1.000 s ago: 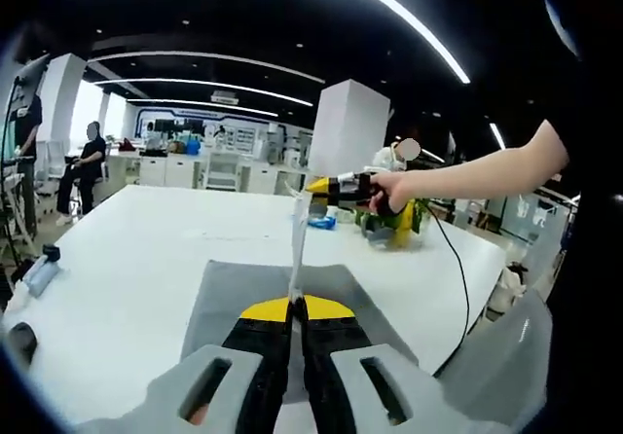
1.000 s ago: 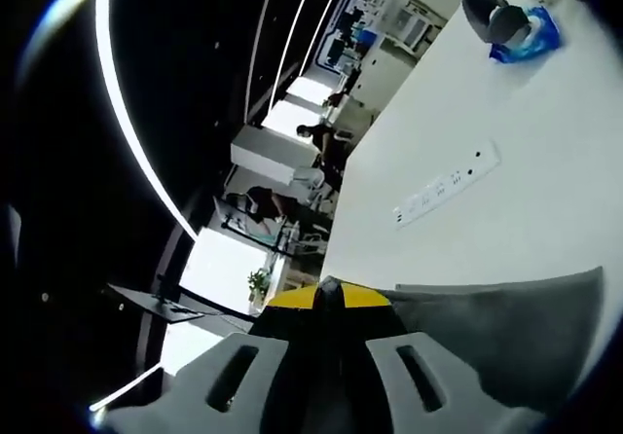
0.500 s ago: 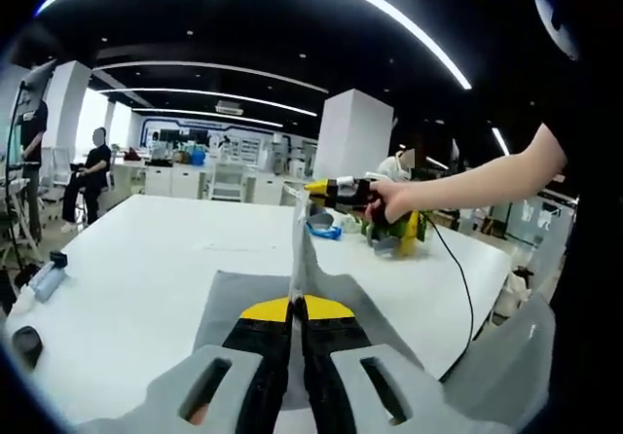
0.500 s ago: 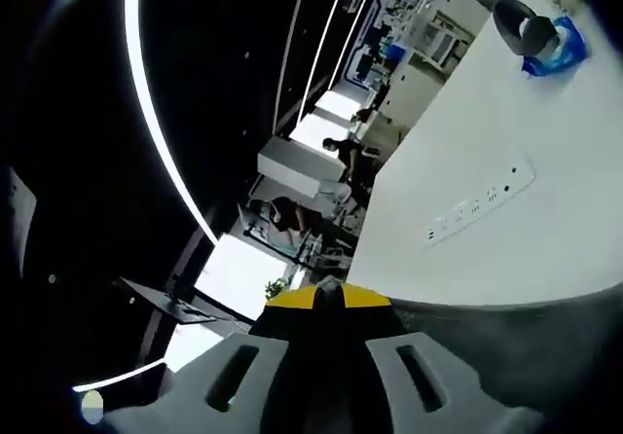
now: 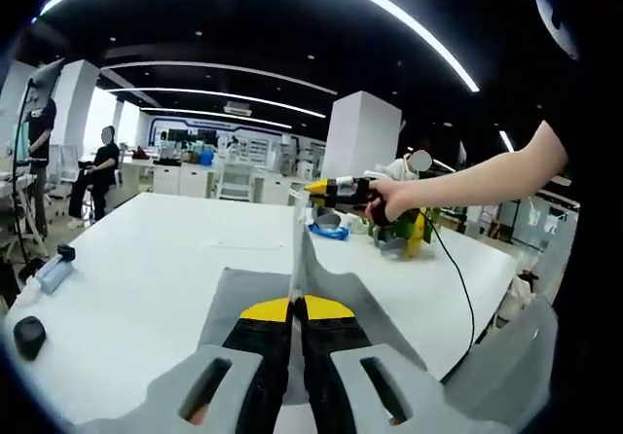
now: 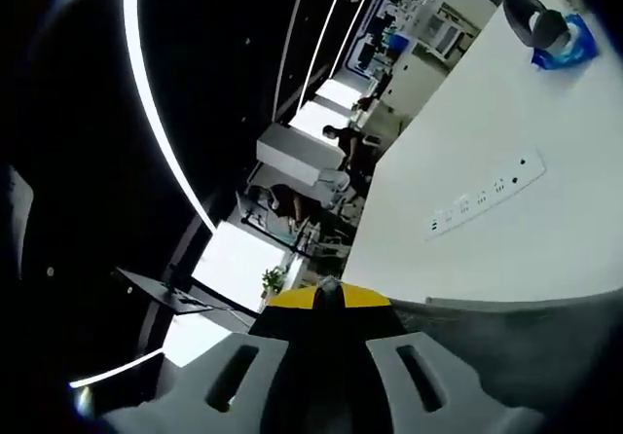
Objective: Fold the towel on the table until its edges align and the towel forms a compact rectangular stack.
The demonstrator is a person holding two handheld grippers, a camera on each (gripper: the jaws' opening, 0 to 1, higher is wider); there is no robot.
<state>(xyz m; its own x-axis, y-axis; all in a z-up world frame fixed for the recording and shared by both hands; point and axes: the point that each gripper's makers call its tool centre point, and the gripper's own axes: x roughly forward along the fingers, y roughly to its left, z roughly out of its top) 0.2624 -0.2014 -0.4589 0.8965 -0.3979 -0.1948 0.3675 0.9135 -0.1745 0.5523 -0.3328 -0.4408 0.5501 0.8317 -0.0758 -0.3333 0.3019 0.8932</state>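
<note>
A grey towel [image 5: 251, 296] lies on the white table [image 5: 146, 259], its near edge lifted. My left gripper [image 5: 296, 307] is shut on one corner of the towel, and a thin upright fold of cloth rises from its jaws. In the left gripper view my right gripper [image 5: 313, 188] is held by a person's hand above the table, shut on the other lifted corner. In the right gripper view, rolled sideways, the right gripper [image 6: 328, 293] has closed jaws, with the grey towel [image 6: 506, 342] stretching away at lower right.
A green and yellow object [image 5: 404, 232] and a blue item [image 5: 326, 228] sit far right on the table. A dark round object [image 5: 29, 332] and a small bottle [image 5: 54, 271] lie at left. A white power strip [image 6: 484, 196] lies mid-table. People stand in the background.
Both grippers have kept hold of the towel corners and risen slightly. The views shifted a little with the hands, and the towel's lifted edge stands a bit higher.
</note>
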